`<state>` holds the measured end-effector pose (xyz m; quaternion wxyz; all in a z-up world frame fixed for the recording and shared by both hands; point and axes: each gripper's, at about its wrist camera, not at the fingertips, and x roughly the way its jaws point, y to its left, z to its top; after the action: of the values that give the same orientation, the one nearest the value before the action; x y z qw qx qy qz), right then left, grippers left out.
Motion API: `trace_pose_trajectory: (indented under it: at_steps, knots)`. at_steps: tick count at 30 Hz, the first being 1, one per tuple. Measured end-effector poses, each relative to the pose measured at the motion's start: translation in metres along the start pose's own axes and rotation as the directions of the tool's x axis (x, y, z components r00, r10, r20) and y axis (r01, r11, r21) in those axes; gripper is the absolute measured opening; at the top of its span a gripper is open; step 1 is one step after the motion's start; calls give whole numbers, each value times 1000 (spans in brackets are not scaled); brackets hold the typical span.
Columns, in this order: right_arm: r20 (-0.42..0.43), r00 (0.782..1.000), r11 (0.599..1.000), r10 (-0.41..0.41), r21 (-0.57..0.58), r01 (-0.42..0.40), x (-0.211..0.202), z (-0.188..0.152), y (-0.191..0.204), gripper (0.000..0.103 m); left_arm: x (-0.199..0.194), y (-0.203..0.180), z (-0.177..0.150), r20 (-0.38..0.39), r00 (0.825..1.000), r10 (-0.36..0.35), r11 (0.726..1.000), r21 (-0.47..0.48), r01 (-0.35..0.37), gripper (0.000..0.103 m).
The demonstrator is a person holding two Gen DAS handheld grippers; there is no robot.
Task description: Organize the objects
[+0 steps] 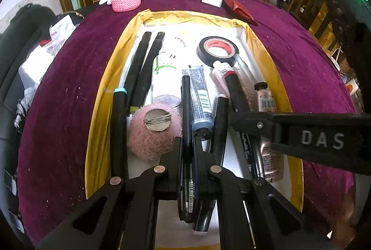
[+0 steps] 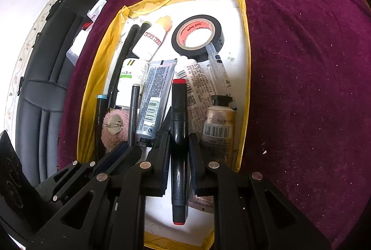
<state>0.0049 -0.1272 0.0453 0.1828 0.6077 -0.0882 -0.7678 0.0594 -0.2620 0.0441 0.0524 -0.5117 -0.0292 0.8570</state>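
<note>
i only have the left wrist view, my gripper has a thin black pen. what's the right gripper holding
Observer: The right gripper is shut on a thick black marker with red ends.
Operator: anything behind the white bottle with the green label? it's washed out for me
Observer: Yes, a white bottle with a red label and a yellow cap lies beyond it, pointing toward the box's far end.
Operator: what's under that marker
Observer: A pale tube covered in printed text lies beneath it, left of the bronze tube with a barcode.
</note>
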Motion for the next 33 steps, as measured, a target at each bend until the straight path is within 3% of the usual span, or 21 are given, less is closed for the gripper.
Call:
trace_pose_trajectory:
  at_steps: [7, 9, 15, 21, 23, 24, 25, 26, 27, 28, 30, 32, 33]
  knots:
    - [-10, 1000, 1000, 14, 6, -14, 0, 2, 1, 15, 3, 5, -2, -17, 1000, -14, 999, -32, 13, 8]
    - [-8, 999, 999, 31, 8, -31, -3, 1, 2, 20, 4, 7, -2, -22, 999, -28, 998, -51, 27, 22]
    - [47, 999, 1000, 24, 8, -24, -25, 0, 0, 36, -8, 11, -1, 24, 997, -73, 991, -115, 75, 41]
    - [85, 996, 1000, 13, 19, -15, -45, 1, -14, 42, -46, 1, 2, 146, 988, 43, 992, -124, -24, 46]
    - [95, 995, 1000, 14, 14, -16, -51, 1, -21, 42, -71, -8, 1, 235, 961, 148, 985, -121, -123, 46]
    - [104, 994, 1000, 12, 6, -13, -55, 0, -24, 42, -86, -14, 0, 288, 935, 208, 976, -119, -181, 52]
    - [109, 994, 1000, 13, 1, -13, -59, -1, -25, 42, -105, -22, -2, 348, 898, 268, 963, -126, -239, 56]
    - [118, 993, 1000, 15, -5, -15, -63, -2, -28, 42, -124, -29, -5, 407, 859, 312, 950, -141, -278, 67]
    - [122, 992, 1000, 19, -12, -18, -67, -3, -31, 42, -136, -34, -7, 439, 833, 337, 942, -156, -299, 89]
    - [129, 991, 999, 26, -23, -23, -72, -3, -33, 42, -154, -40, -10, 487, 793, 366, 931, -180, -319, 99]
    - [151, 988, 999, 26, -48, -19, -81, -5, -33, 42, -187, -51, -16, 579, 721, 380, 925, -222, -309, 102]
    - [183, 983, 996, 20, -86, -4, -90, -7, -32, 42, -205, -56, -19, 607, 705, 367, 930, -247, -271, 102]
    - [199, 980, 994, 15, -111, 7, -94, -9, -30, 43, -209, -57, -15, 573, 723, 386, 921, -274, -275, 102]
